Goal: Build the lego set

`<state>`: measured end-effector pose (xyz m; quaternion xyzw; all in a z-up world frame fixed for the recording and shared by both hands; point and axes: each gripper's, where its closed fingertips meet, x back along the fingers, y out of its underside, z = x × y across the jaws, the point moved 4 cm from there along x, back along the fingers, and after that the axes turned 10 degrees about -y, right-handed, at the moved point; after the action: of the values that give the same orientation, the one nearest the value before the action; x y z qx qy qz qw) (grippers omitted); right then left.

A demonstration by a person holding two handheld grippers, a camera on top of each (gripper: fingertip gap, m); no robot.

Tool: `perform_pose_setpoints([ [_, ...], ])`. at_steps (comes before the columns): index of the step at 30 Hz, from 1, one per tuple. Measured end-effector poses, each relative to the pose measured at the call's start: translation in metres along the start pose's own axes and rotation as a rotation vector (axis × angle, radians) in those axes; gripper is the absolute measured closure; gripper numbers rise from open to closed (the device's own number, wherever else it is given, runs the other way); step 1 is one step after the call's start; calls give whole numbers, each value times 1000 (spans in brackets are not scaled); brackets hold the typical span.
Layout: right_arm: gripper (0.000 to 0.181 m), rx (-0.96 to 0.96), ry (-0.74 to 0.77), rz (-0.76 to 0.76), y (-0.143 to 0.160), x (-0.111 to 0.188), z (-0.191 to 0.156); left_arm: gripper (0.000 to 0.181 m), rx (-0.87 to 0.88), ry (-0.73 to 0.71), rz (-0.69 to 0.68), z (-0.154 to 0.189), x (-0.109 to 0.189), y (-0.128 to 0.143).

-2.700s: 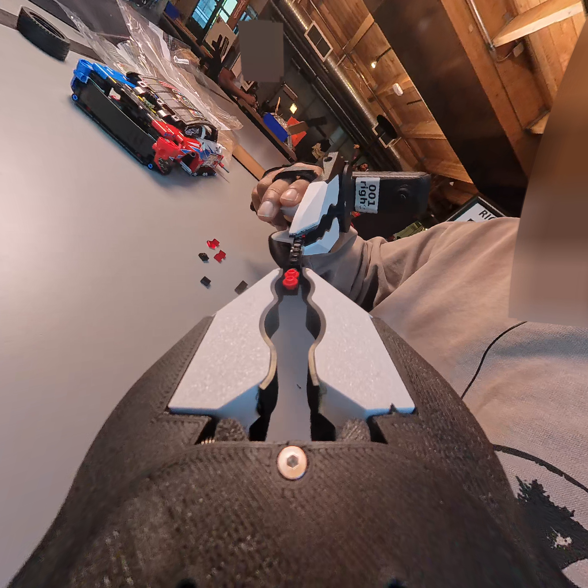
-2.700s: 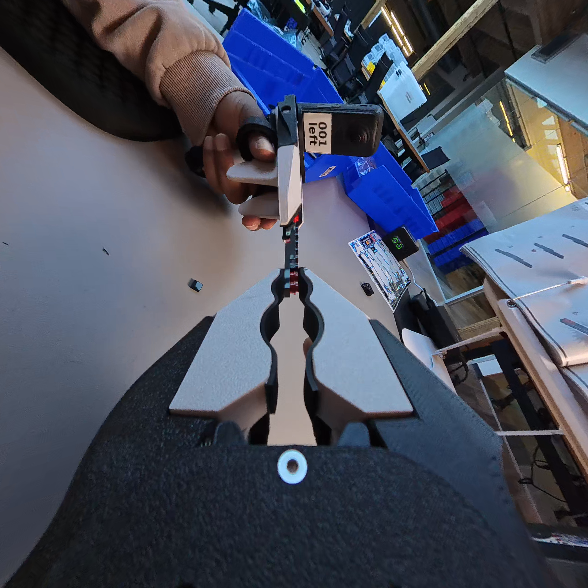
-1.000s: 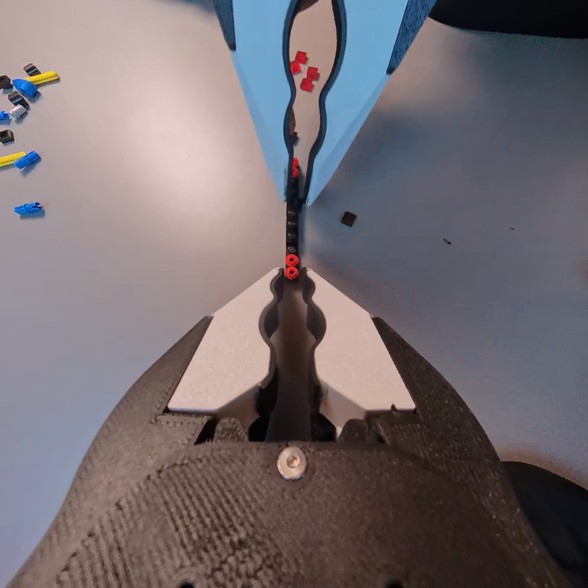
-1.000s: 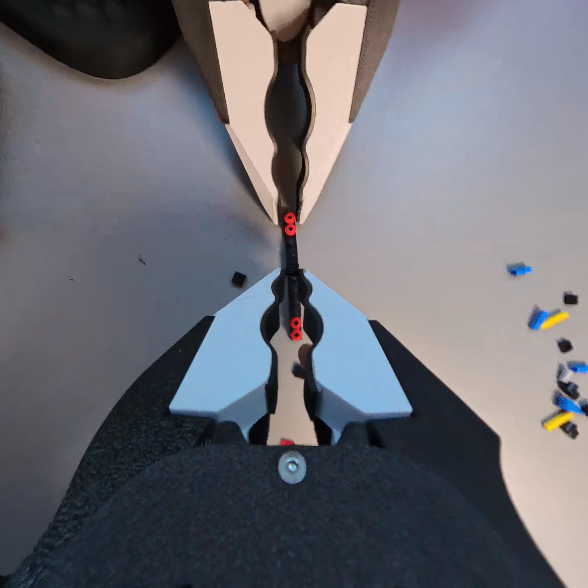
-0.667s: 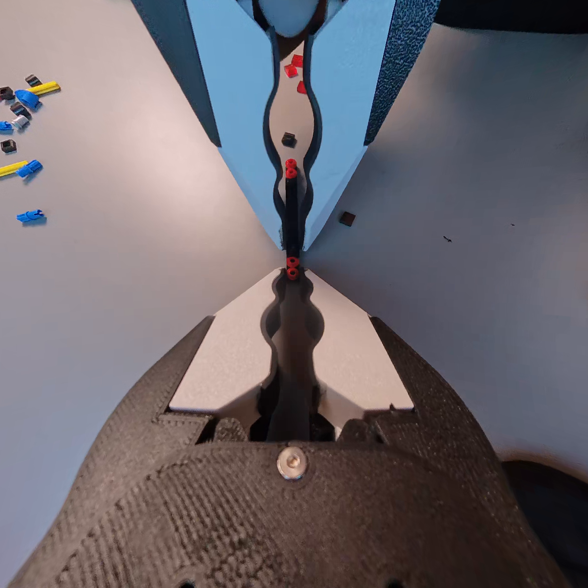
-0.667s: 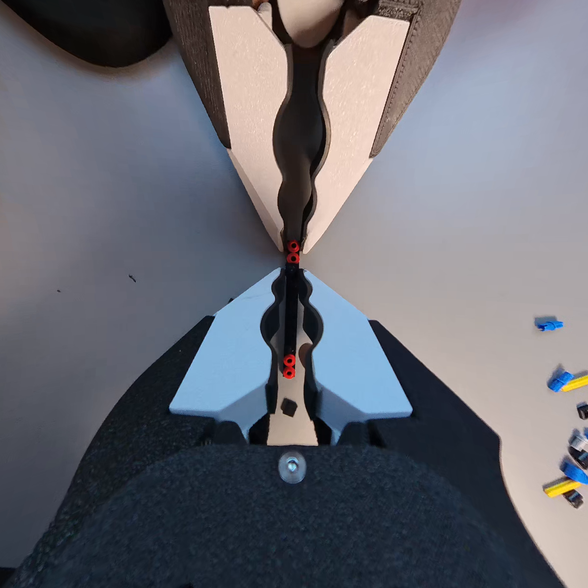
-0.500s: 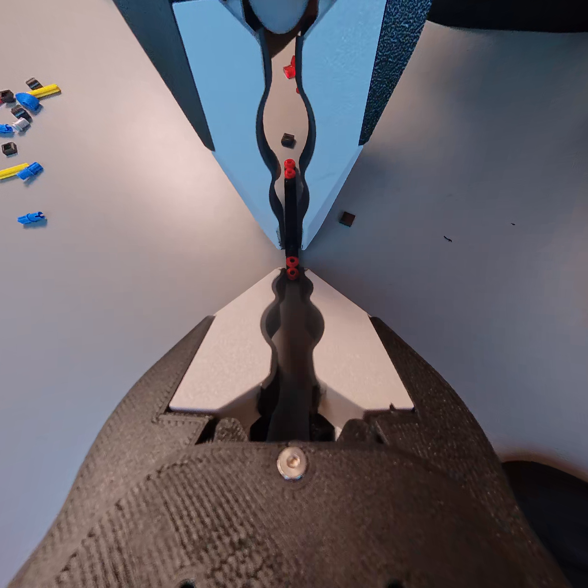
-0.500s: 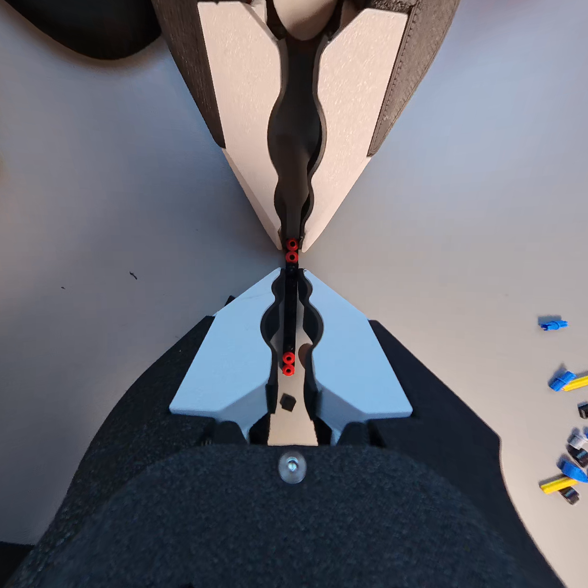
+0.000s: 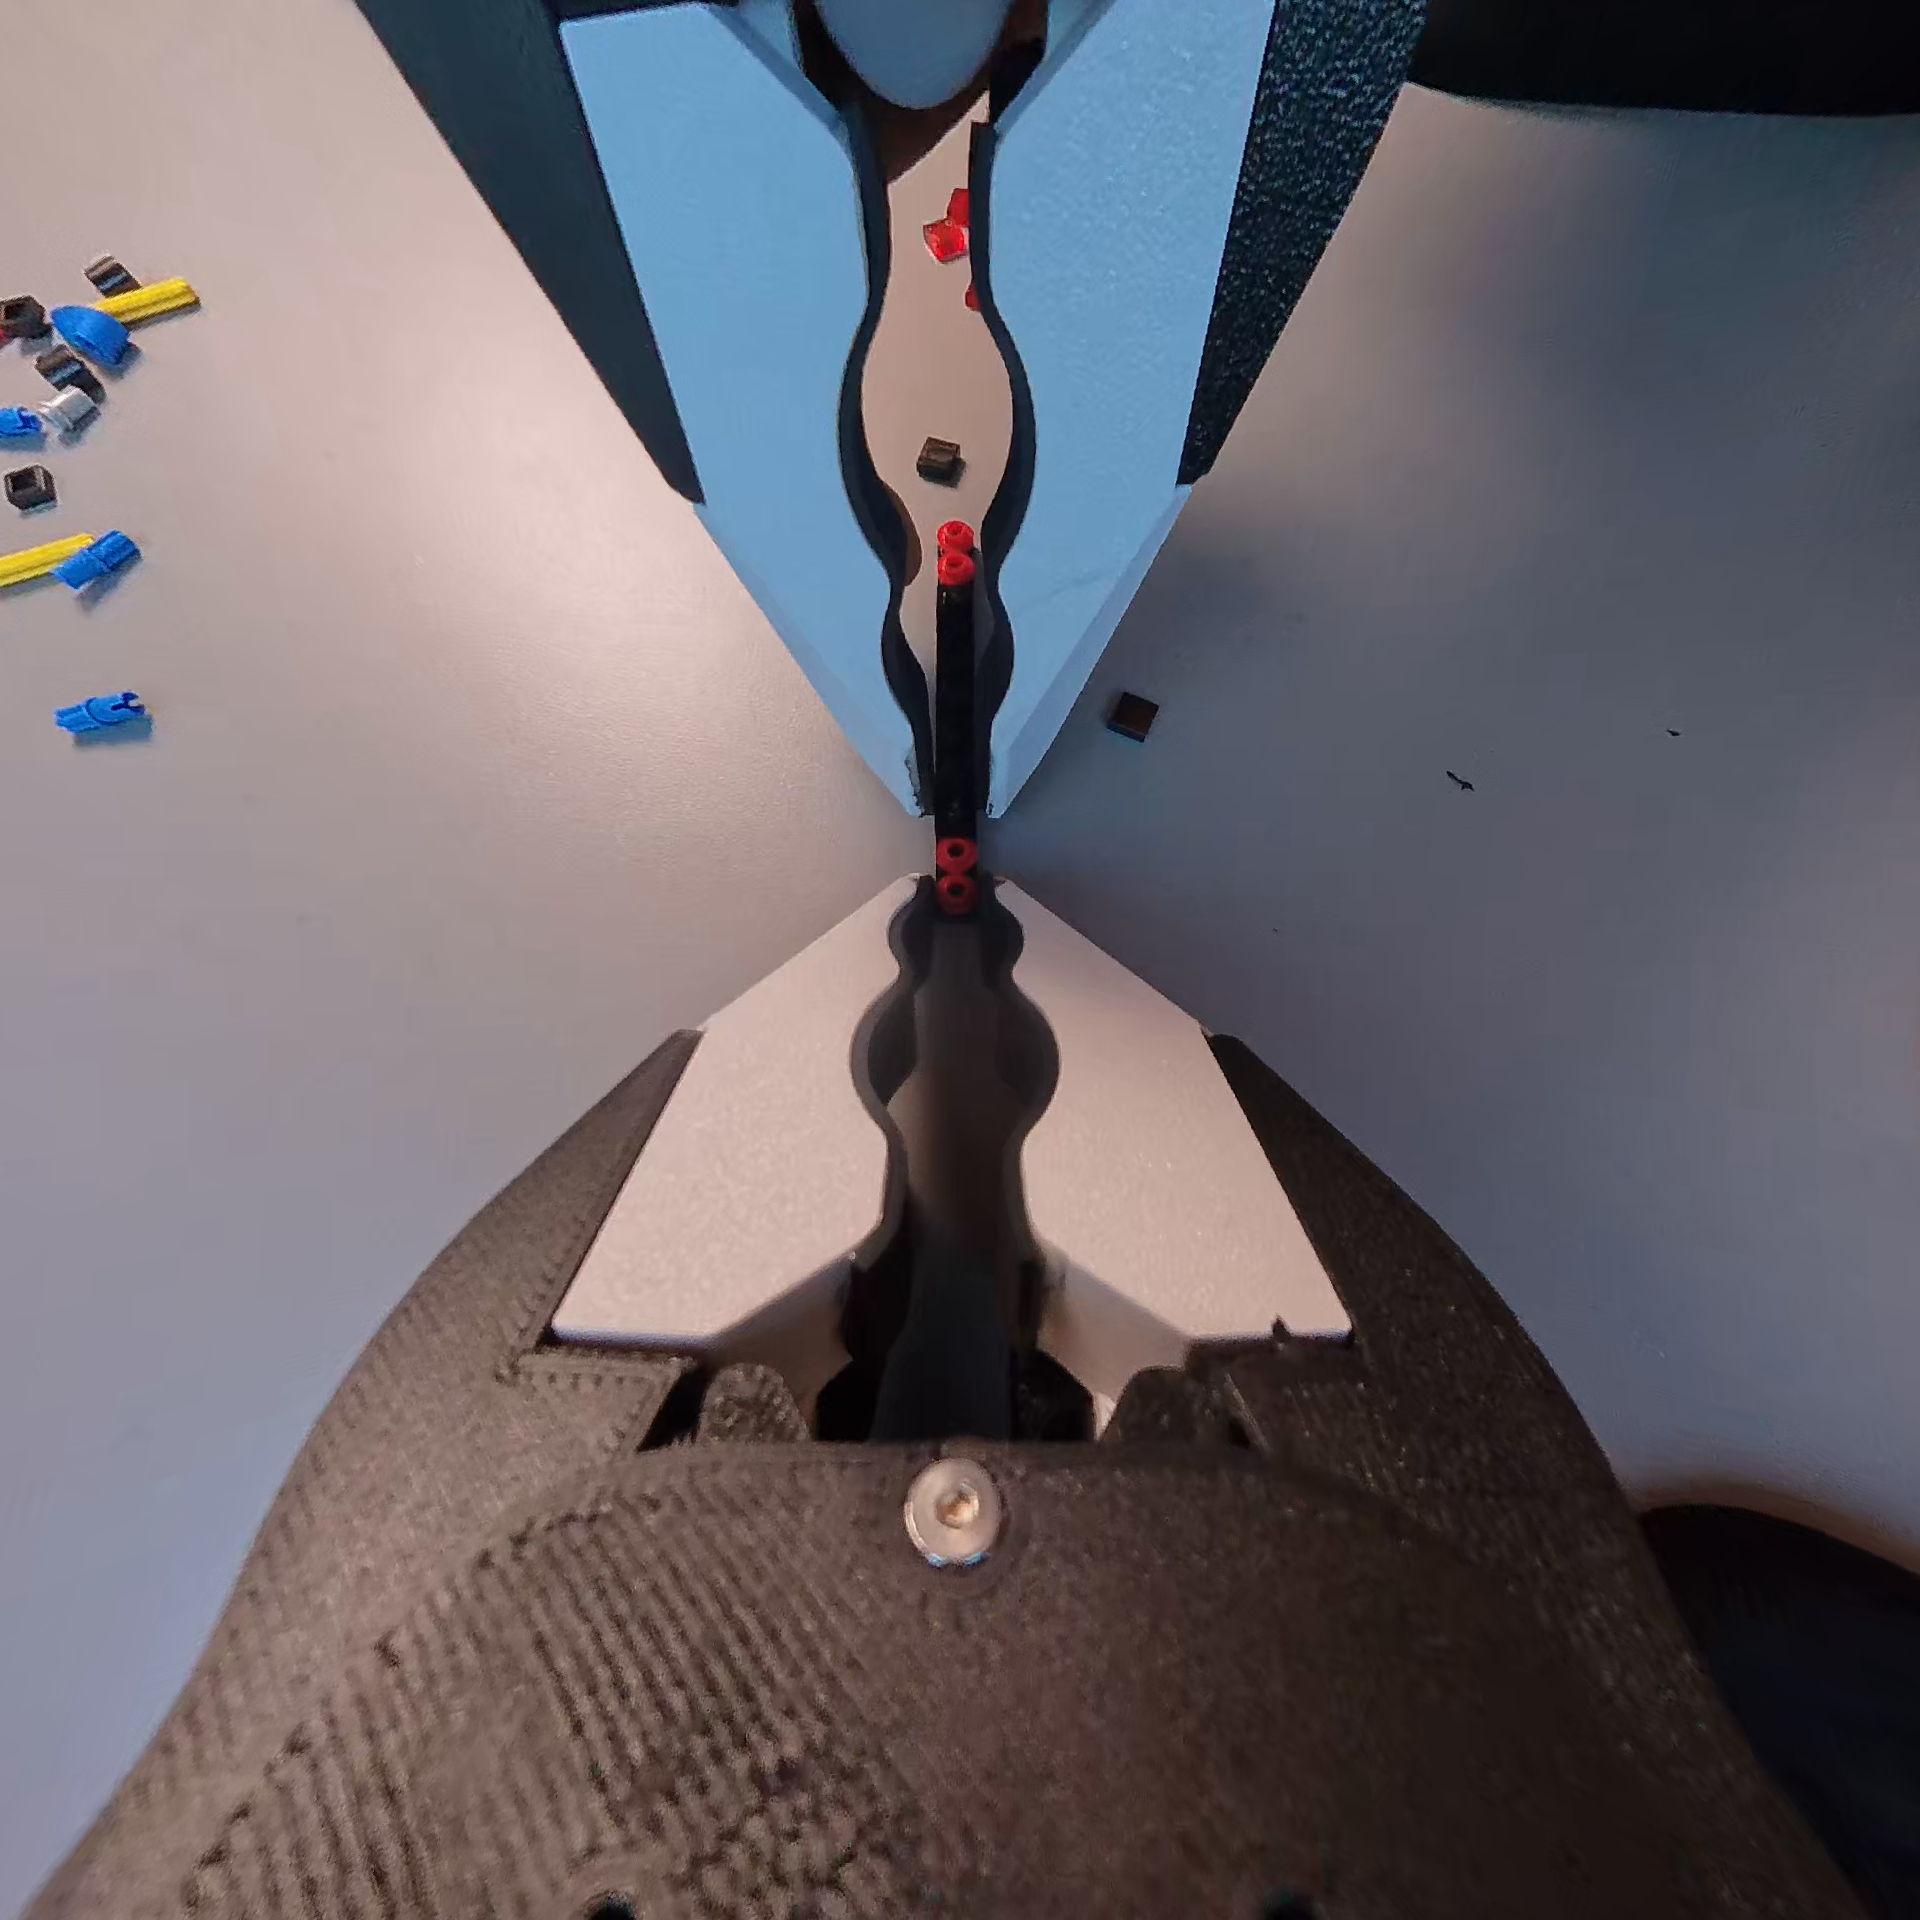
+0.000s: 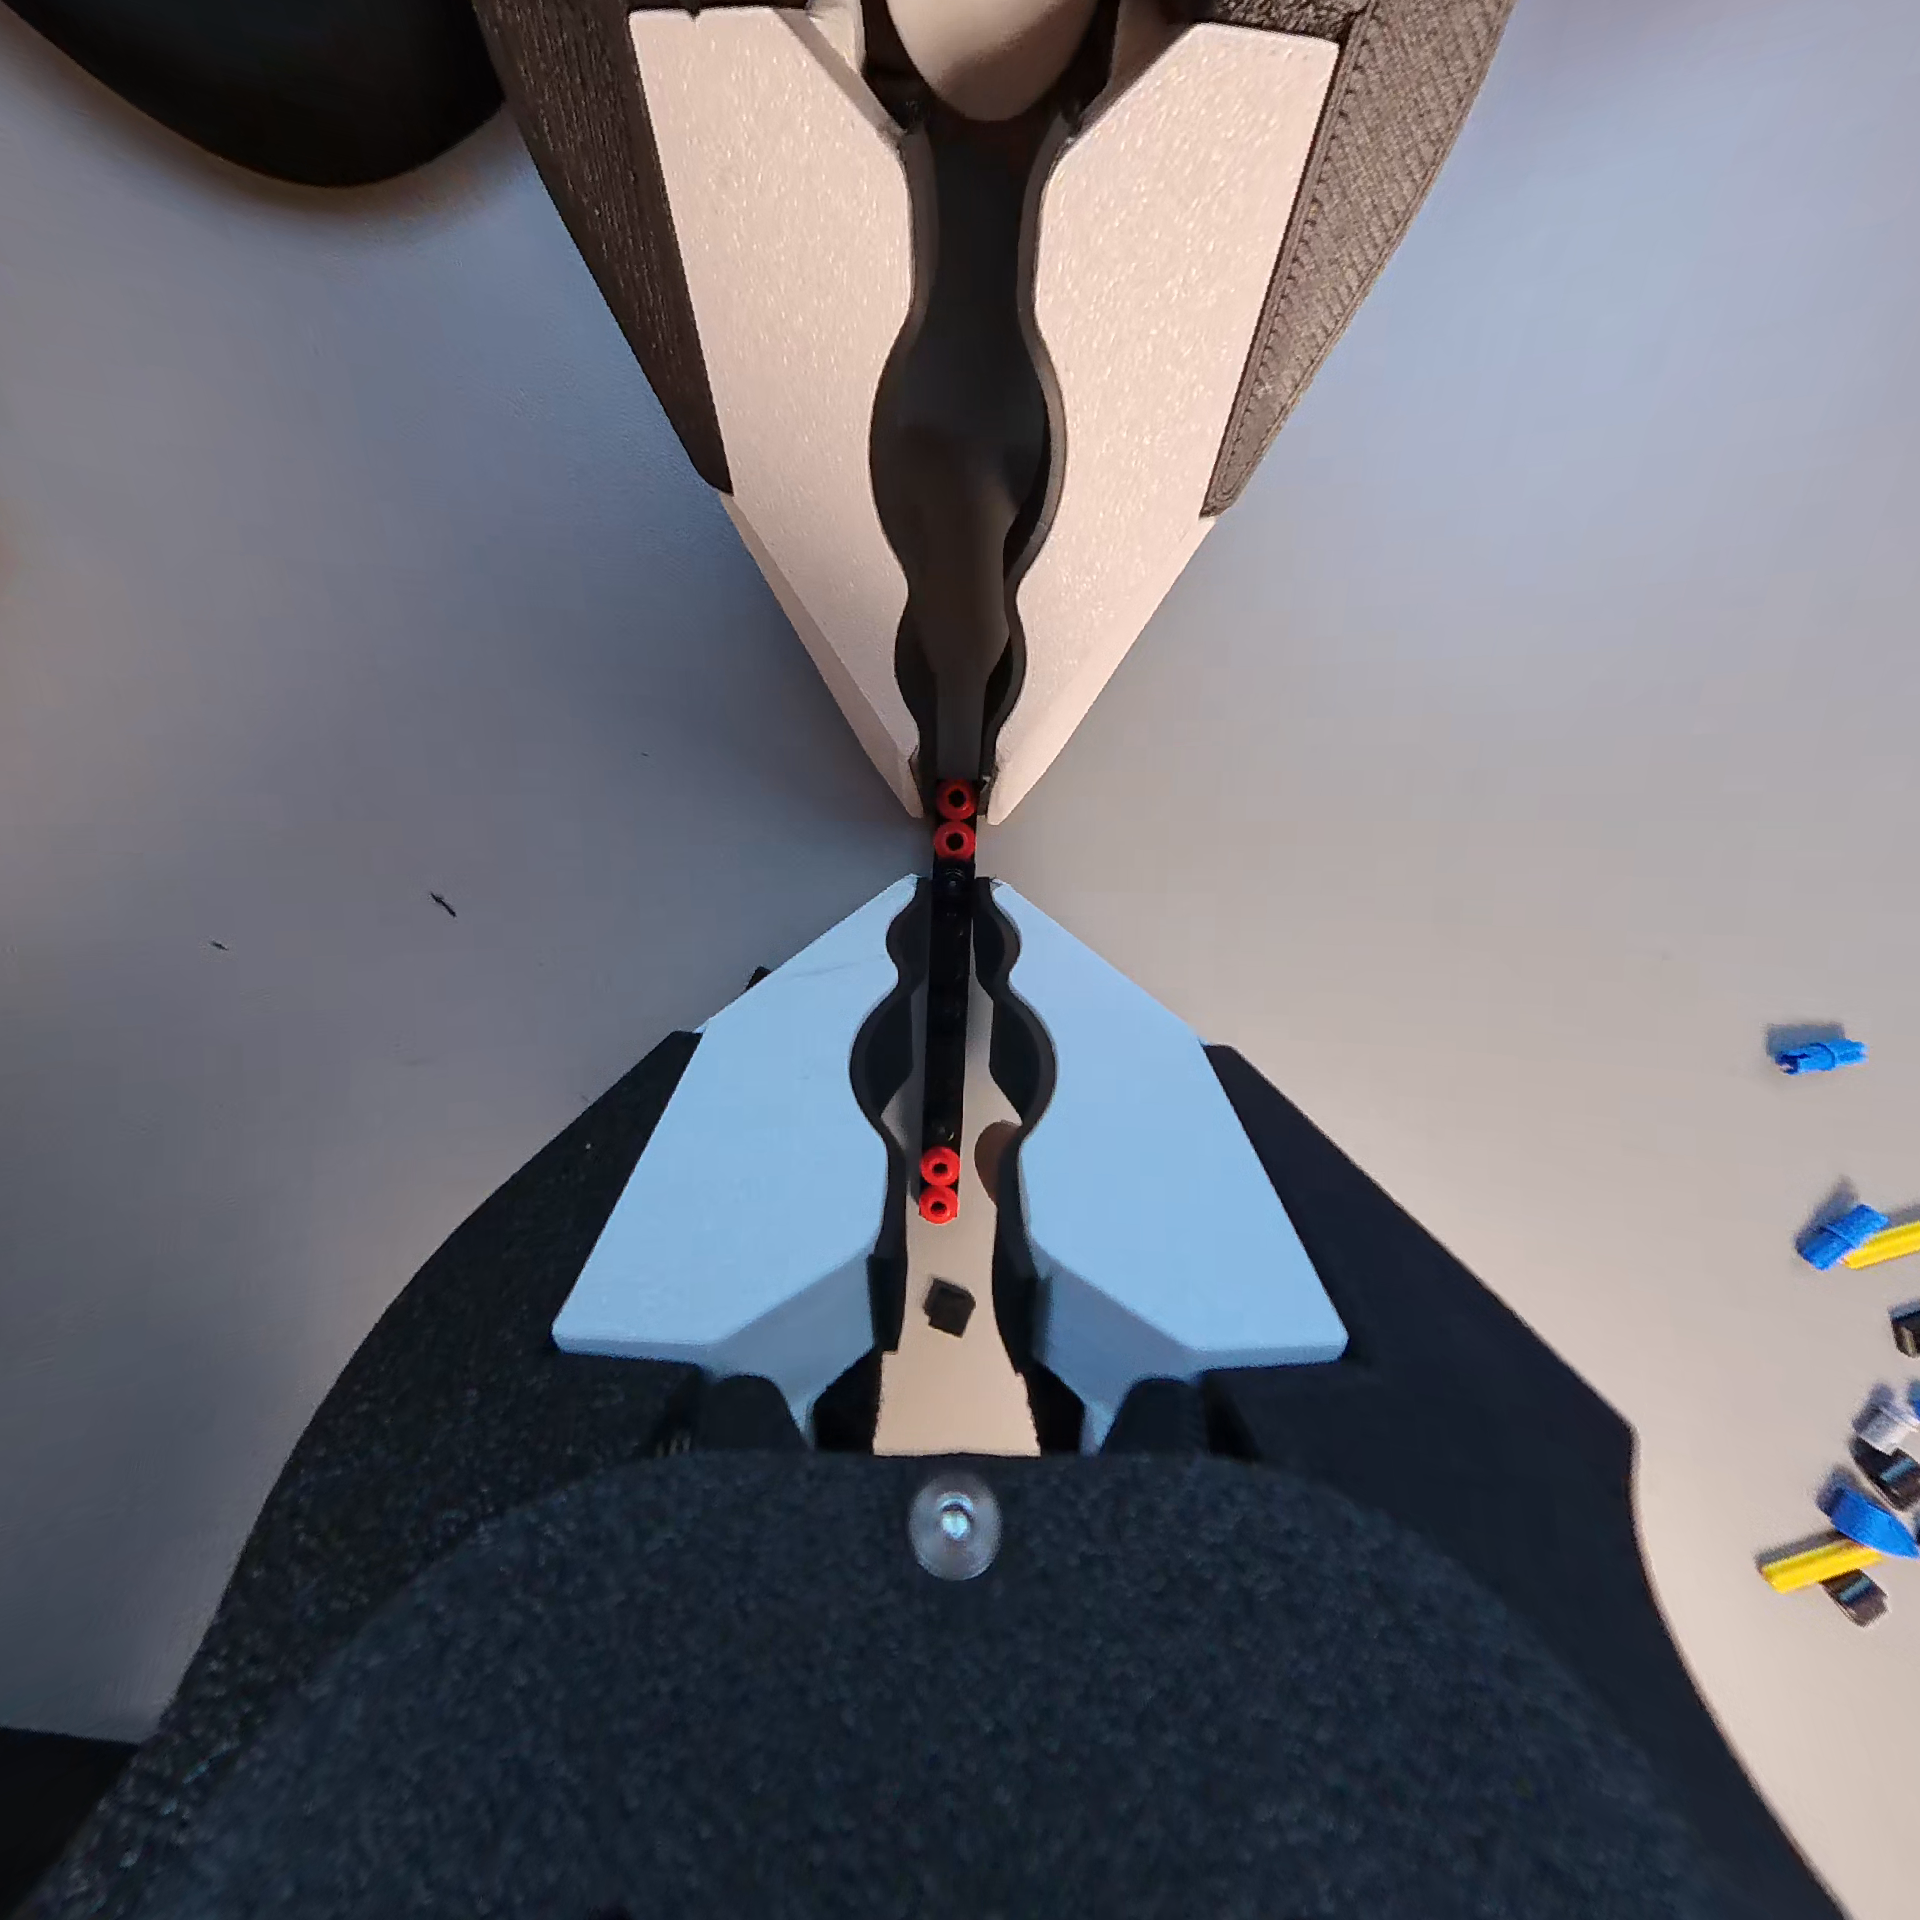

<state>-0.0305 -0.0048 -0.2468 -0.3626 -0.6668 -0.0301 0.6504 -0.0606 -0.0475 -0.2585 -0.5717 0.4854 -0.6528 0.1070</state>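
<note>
Here, two tongs meet tip to tip above the desk (image 9: pixel 416 935): the left tongs (image 9: pixel 956 896) and right tongs (image 10: pixel 954 883) are each clamped on one black beam (image 9: pixel 956 707) carrying four red pins, two at each end; three blue pegs lie far left

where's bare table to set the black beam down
Bare table lies between the left hand-held gripper and the blue and yellow pieces. The other side, past the small black piece, is also free. Under the right hand-held gripper, red pieces crowd it.
</note>
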Motion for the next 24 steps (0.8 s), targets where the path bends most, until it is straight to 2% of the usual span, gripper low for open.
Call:
perform_pose_setpoints([
  [18, 173, -5, 19, 58, -1, -3, 0, 175, -5, -7, 7, 0, 0, 0],
  [24, 167, 22, 41, 137, -7, 6, -3, 175, -8, -8, 9, 1, 0, 0],
])
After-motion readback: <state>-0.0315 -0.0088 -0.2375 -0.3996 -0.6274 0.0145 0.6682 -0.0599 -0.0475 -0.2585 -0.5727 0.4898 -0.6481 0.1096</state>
